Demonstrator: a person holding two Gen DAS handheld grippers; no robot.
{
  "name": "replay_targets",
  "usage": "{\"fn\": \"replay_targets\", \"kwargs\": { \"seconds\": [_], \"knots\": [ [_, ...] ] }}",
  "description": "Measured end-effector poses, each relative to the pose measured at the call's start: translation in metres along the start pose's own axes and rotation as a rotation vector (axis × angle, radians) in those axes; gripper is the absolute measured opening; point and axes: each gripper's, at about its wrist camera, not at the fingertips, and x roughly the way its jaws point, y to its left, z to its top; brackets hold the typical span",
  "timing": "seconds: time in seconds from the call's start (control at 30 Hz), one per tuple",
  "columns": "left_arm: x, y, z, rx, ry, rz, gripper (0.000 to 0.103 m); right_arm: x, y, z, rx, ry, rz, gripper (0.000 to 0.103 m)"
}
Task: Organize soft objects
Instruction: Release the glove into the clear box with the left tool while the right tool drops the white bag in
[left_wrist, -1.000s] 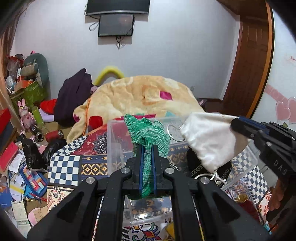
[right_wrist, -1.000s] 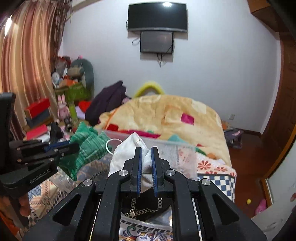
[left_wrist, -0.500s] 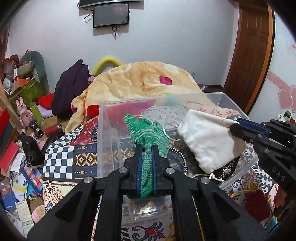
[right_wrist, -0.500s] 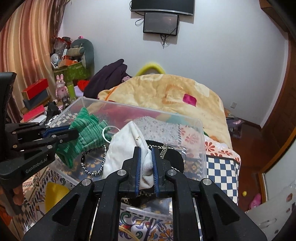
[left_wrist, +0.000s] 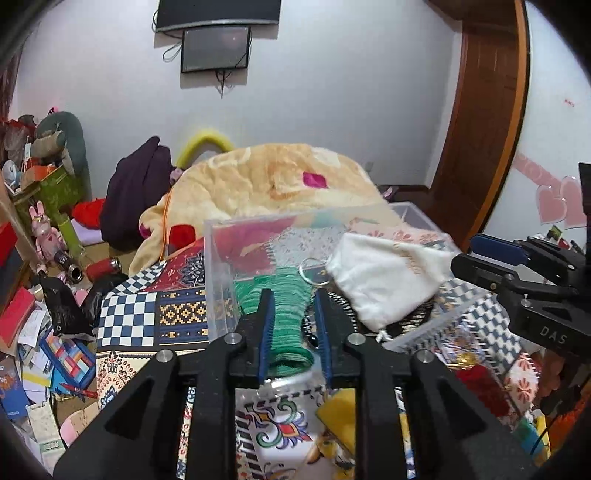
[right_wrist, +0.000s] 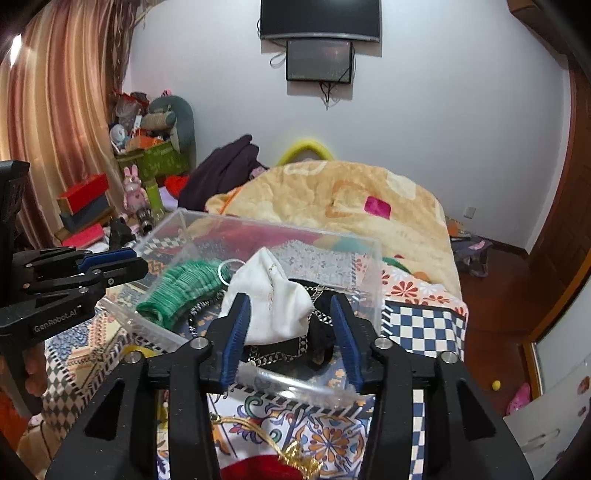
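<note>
A clear plastic box (left_wrist: 221, 280) (right_wrist: 375, 269) stands on the patterned bedspread. A green knitted pouch (left_wrist: 286, 314) (right_wrist: 183, 286) with a metal ring lies over the box's near rim. My left gripper (left_wrist: 291, 306) is open, its jaws on either side of the pouch. A white cloth pouch (left_wrist: 388, 280) (right_wrist: 273, 299) rests in the box on a black chain-strap bag (right_wrist: 291, 347). My right gripper (right_wrist: 291, 321) is open around the white pouch; it also shows in the left wrist view (left_wrist: 491, 254).
A peach blanket (right_wrist: 332, 199) is heaped behind the box. A dark garment (left_wrist: 133, 192) and toys and boxes (left_wrist: 48, 206) crowd the left. A red item with gold cord (right_wrist: 269, 465) and a yellow item (left_wrist: 336, 410) lie on the bedspread in front.
Both grippers opened and let go of their pouches. The green pouch and the white pouch dropped down into the clear box.
</note>
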Motion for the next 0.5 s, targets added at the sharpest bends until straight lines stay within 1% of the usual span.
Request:
{"fn": "replay_targets", "kwargs": {
  "seconds": [0.03,0.1,0.13,0.27,0.4,0.5],
  "knots": [
    [-0.004,-0.001,0.001,0.001,-0.009,-0.004,0.03,-0.004,0.0,0.0,0.002,-0.009,0.001,0.049],
    [-0.016,-0.004,0.001,0.008,-0.037,-0.011,0.039,-0.016,-0.001,0.0,0.007,-0.037,0.006,0.054],
    [-0.021,-0.006,0.0,0.014,-0.048,-0.014,0.041,-0.02,-0.001,-0.001,0.008,-0.046,0.007,0.054],
    [-0.041,-0.013,-0.004,0.028,-0.082,-0.027,0.053,-0.036,-0.001,-0.005,0.017,-0.081,0.005,0.062],
    [-0.05,-0.018,-0.011,0.022,-0.088,-0.046,0.057,-0.044,-0.003,-0.017,0.032,-0.087,0.01,0.067],
    [-0.052,-0.021,-0.021,0.013,-0.077,-0.058,0.061,-0.044,-0.001,-0.03,0.036,-0.062,0.013,0.067]
  ]
}}
